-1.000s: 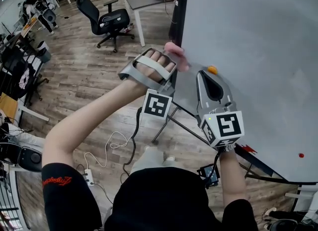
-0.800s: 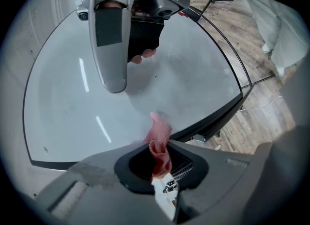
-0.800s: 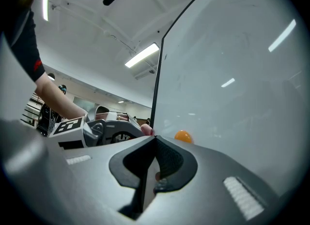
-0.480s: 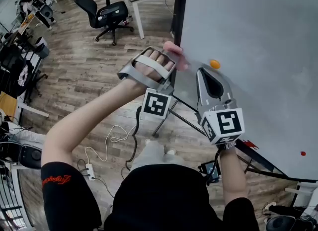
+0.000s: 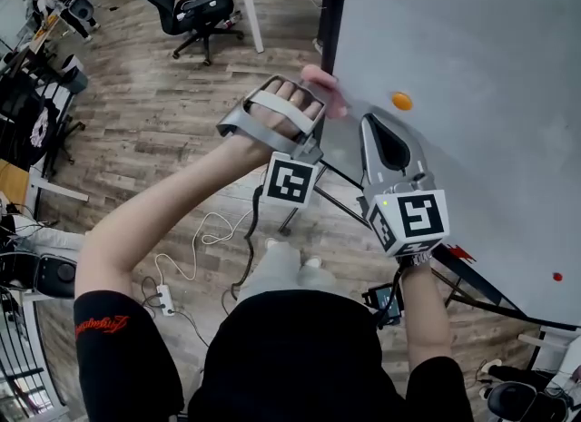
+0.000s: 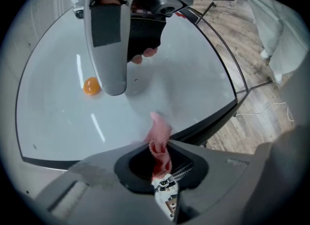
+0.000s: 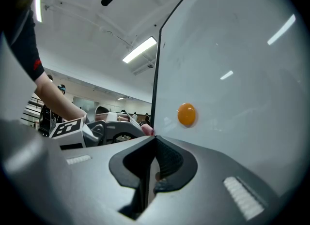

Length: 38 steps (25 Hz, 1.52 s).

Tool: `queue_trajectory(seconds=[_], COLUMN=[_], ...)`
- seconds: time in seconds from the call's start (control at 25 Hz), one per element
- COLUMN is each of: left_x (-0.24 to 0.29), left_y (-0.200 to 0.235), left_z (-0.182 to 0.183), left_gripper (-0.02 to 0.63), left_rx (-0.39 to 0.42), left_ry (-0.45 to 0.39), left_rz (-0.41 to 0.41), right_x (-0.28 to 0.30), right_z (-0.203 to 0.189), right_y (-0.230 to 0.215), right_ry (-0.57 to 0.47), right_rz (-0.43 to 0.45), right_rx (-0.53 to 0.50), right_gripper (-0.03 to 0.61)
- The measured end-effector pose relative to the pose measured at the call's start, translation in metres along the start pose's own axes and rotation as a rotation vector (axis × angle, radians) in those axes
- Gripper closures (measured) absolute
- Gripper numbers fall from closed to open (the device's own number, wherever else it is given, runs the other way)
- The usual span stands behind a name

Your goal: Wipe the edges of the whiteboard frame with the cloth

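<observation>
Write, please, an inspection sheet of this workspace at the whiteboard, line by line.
Surface: whiteboard, pale; dark frame edge on its left side.
Job's things: pink cloth, by the frame edge.
Clutter: orange magnet and small red dot on the board.
Grippers: left tool shut on the cloth; right tool shut, empty, close to the board.
Cables: white cable and power strip on the floor.
Surroundings: wooden floor, office chair.
</observation>
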<state>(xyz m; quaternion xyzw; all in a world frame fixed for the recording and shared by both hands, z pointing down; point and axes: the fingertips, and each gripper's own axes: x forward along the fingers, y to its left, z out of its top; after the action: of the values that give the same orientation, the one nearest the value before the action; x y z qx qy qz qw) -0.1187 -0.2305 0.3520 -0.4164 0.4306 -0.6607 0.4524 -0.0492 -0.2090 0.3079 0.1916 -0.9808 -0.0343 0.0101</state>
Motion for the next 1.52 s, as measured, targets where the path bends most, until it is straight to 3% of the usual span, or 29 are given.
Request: queue_trajectory(seconds=[0.72, 1.52], left_x=[0.013, 0.022], left_y=[-0.044, -0.061], left_z=[0.008, 0.023], left_gripper=[0.574, 0.574], left_rx=[-0.014, -0.014], left_ry=[-0.034, -0.071], left_rz=[-0.066, -0.074], right_x=[0.016, 0.029], right_z=[-0.034, -0.064], right_y=[-0.002, -0.009], right_ry=[0.053, 0.104], right_rz=[-0.005, -0.005], right_rx=[0.043, 0.088], right_gripper=[0.577, 0.577])
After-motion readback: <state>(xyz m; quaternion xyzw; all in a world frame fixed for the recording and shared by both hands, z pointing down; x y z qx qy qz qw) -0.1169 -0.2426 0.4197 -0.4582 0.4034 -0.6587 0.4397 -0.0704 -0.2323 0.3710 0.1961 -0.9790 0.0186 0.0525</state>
